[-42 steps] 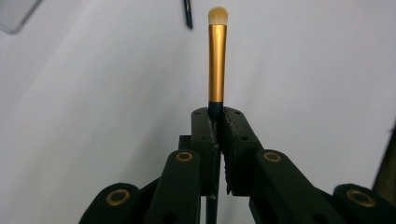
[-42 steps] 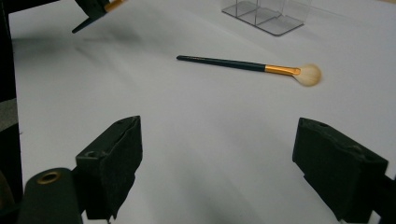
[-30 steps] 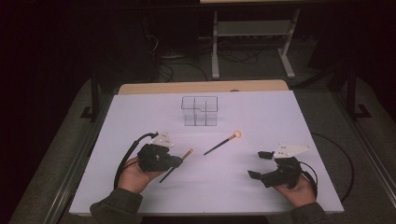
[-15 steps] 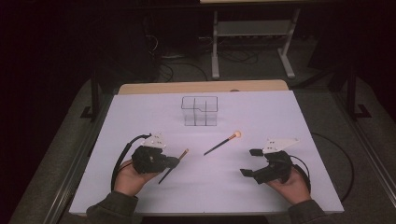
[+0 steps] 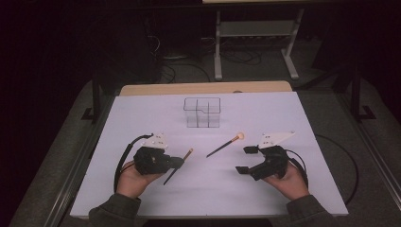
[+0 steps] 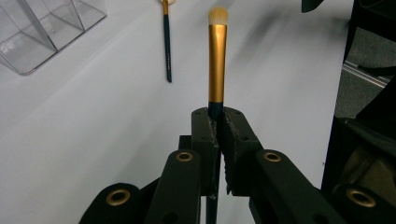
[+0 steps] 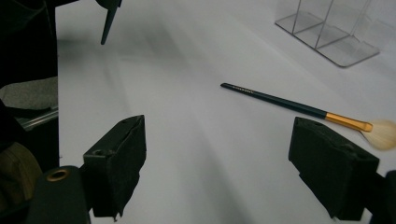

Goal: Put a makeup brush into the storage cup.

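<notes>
A slim make-up brush with a gold ferrule and pale tip (image 6: 217,60) sticks out ahead of my left gripper (image 6: 218,126), which is shut on its dark handle. From above, that gripper (image 5: 178,162) sits at the table's front left with the brush (image 5: 187,154) angled toward the far right. A second brush (image 5: 224,145) with a fluffy pale head lies loose on the white table near the middle. My right gripper (image 5: 246,160) hovers open just right of it, with nothing between the jaws. In the right gripper view (image 7: 219,140), the loose brush (image 7: 289,105) lies just ahead.
A clear, divided acrylic organizer (image 5: 202,112) stands at the back middle of the white table (image 5: 283,113); it also appears in the left gripper view (image 6: 42,32) and the right gripper view (image 7: 336,37). Cables trail from both grippers. Dark floor and a metal stand lie beyond the table.
My right gripper has moved left and a little up toward the loose brush, still open. The left gripper has kept still with its brush.
</notes>
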